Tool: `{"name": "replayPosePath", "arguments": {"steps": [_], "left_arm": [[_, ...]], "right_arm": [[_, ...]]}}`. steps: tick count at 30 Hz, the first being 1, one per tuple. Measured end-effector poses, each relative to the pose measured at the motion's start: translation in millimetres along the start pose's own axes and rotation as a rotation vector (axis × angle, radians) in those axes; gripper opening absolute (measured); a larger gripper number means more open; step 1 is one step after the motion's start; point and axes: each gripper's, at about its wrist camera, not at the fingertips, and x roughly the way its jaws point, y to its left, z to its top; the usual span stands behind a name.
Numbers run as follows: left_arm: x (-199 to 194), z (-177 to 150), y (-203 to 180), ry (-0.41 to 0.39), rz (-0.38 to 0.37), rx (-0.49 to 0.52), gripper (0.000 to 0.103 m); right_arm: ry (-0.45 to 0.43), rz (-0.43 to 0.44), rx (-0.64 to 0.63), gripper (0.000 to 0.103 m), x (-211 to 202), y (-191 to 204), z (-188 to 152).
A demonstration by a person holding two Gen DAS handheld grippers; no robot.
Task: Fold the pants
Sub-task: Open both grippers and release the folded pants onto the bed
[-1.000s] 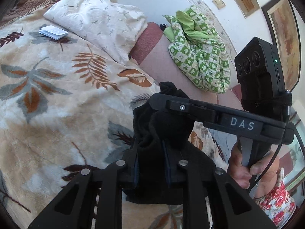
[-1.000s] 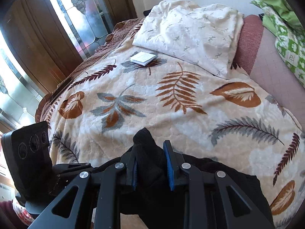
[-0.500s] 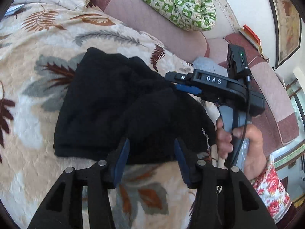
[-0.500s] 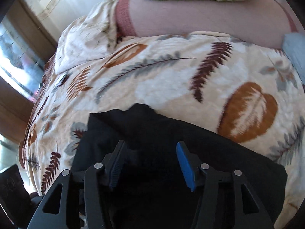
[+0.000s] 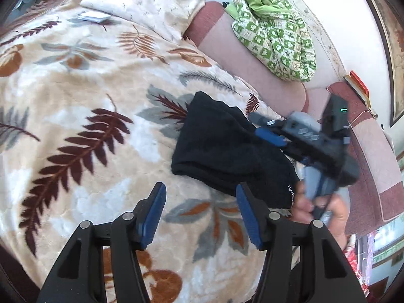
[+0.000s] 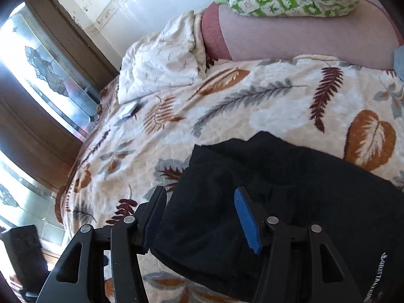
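Black pants lie folded in a compact bundle on the leaf-patterned blanket; they also fill the lower right of the right wrist view, with white lettering near one edge. My left gripper is open and empty, above the blanket just short of the pants' near edge. My right gripper is open, hovering over the pants with nothing held. In the left wrist view the right gripper shows blurred at the pants' far right side, held by a hand.
A white pillow and a small booklet lie at the head of the bed. A green patterned quilt sits on the pink sofa back. A wooden-framed window is on the left.
Both grippers let go of the pants, which dropped folded onto the blanket. Both jaws opened, and the left gripper has pulled back from the bundle.
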Motion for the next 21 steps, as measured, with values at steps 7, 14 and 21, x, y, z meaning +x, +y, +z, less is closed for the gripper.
{"name": "replayPosePath", "arguments": {"steps": [7, 14, 21], "left_arm": [[-11, -6, 4, -0.014, 0.036, 0.029, 0.062], [2, -16, -18, 0.029, 0.067, 0.103, 0.062], [28, -16, -55, 0.091, 0.074, 0.212, 0.062]], "right_arm": [[0.021, -0.342, -0.111, 0.061, 30, -32, -32], [-0.139, -0.302, 0.043, 0.079, -56, -69, -48], [-0.349, -0.213, 0.408, 0.080, -150, -166, -112]]}}
